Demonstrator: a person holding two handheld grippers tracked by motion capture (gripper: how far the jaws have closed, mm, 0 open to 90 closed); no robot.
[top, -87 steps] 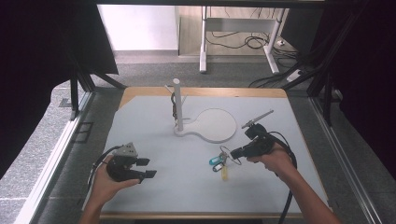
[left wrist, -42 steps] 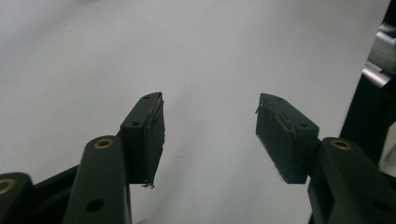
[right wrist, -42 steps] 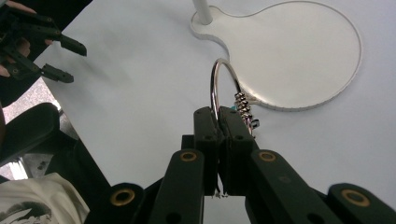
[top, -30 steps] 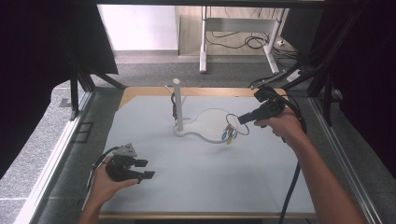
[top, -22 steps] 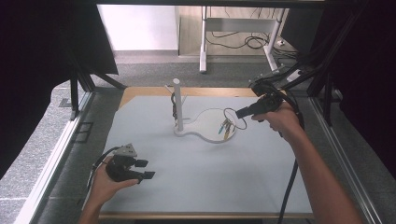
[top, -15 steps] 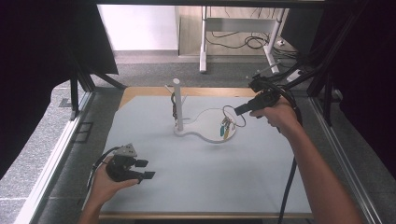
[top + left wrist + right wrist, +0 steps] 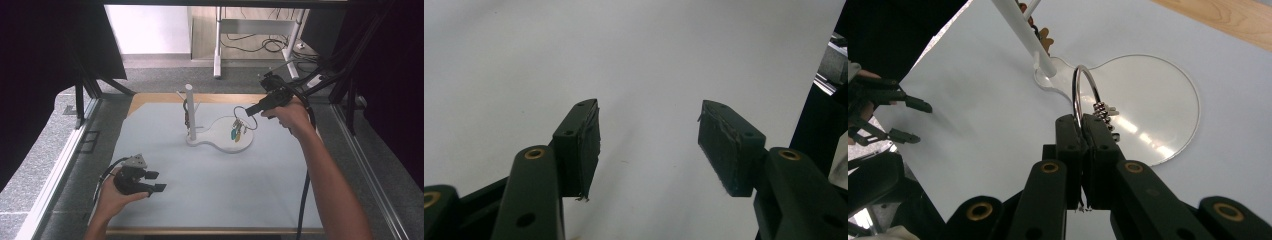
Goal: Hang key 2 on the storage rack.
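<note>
**Key ring held aloft beside the white post**

The pale grey tabletop (image 7: 210,190) carries a white bulb-shaped stand base (image 7: 220,136), from which a white upright post (image 7: 190,112) rises. The post lies to the left of the right tongs (image 7: 251,110), with its long axis vertical, and the right hand is the nearer one. A silver metal key ring (image 7: 1084,90) is clamped edge-on between these closed tongs, above the base. The left tongs (image 7: 649,140) are held wide and empty. The charms (image 7: 236,131) under the ring are hard to make out.

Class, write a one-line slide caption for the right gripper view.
Right gripper shut on a key ring above the white stand.
</note>
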